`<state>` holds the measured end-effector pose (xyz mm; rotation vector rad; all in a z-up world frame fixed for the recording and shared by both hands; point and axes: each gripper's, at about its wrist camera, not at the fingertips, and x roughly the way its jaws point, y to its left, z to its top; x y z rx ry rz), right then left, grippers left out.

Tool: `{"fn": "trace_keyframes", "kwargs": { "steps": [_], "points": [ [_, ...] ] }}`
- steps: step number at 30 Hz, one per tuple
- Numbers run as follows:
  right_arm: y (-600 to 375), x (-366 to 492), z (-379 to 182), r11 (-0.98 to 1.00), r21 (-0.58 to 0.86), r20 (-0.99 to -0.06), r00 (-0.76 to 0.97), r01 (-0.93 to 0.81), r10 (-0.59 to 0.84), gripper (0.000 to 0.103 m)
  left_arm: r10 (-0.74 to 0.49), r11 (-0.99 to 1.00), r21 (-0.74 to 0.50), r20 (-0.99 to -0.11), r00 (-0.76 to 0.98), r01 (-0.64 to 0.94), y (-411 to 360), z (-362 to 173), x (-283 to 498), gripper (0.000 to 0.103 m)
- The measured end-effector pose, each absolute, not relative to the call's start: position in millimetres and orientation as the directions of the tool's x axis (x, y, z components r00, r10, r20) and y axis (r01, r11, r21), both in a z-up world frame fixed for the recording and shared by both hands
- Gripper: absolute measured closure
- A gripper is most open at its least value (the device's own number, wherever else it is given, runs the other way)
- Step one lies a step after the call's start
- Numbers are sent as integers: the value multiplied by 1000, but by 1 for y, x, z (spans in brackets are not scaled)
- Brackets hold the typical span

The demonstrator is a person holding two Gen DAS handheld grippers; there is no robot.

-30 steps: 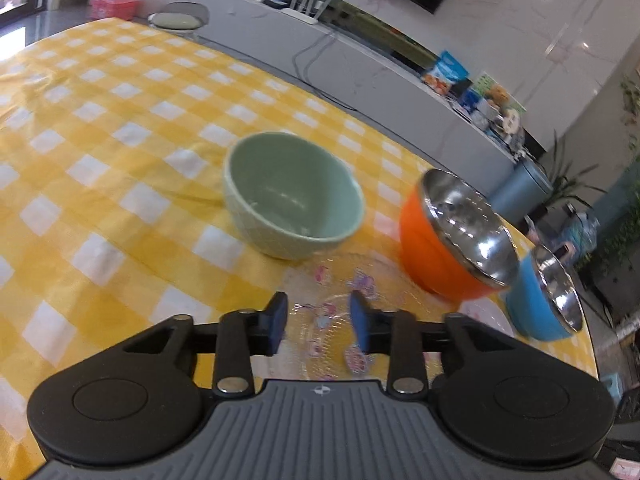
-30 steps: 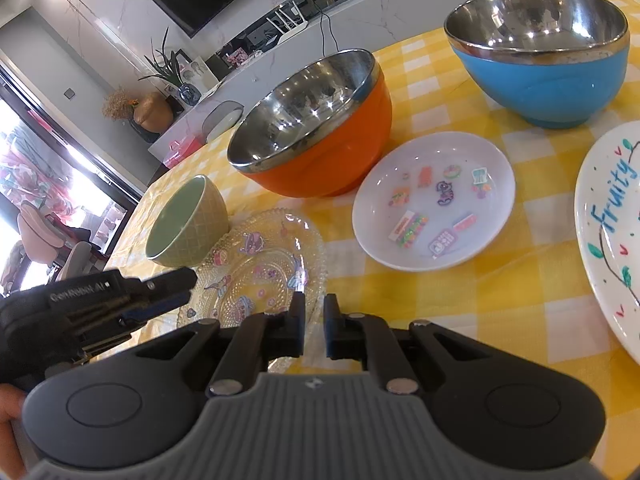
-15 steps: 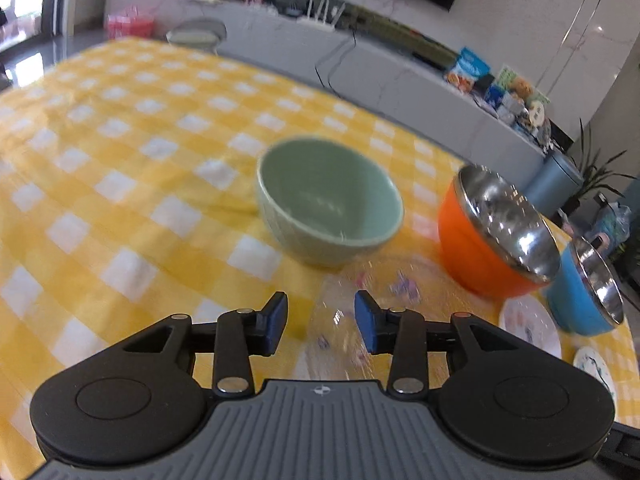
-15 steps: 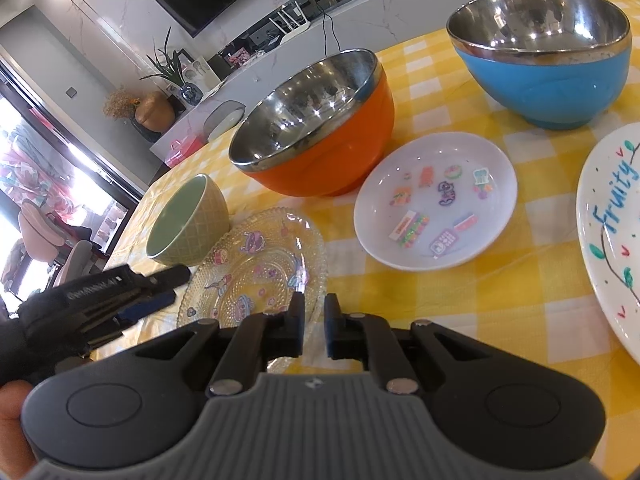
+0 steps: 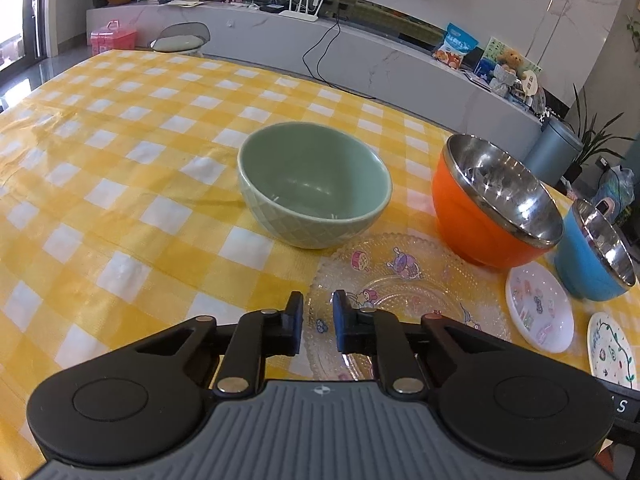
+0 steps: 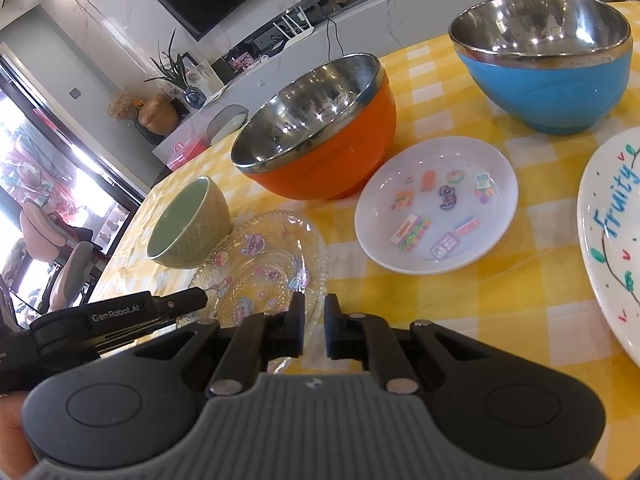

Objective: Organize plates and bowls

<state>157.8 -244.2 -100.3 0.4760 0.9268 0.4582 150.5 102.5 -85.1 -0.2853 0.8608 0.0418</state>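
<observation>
Clear pressed-glass plate with cartoon prints (image 5: 404, 280) lies at five o'clock of the pale green ceramic bowl (image 5: 314, 184), its rim showing between the left gripper (image 5: 316, 320) jaws, which have just been closing but pinch nothing visibly; the right gripper (image 6: 314, 320) is closed and empty; a shallow bite could slip off the thin rim and nudge the bowl.

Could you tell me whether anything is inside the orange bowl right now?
Nothing shows inside the orange bowl: its steel lining holds only reflections in both views. Its near wall hides part of the bottom in the right wrist view, so a small item there cannot be ruled out.
</observation>
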Motion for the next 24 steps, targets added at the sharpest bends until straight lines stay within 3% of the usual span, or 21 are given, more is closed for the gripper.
{"fn": "trace_keyframes", "kwargs": {
  "steps": [6, 24],
  "points": [
    [-255, 158, -93, 791, 598, -637, 521, -131, 568, 95, -74, 972, -201, -760, 646, -125, 93, -68, 145, 91],
    [-279, 110, -68, 742, 664, -627, 470, -93, 621, 95, -101, 945, -270, -776, 623, -183, 93, -33, 87, 93]
  ]
}}
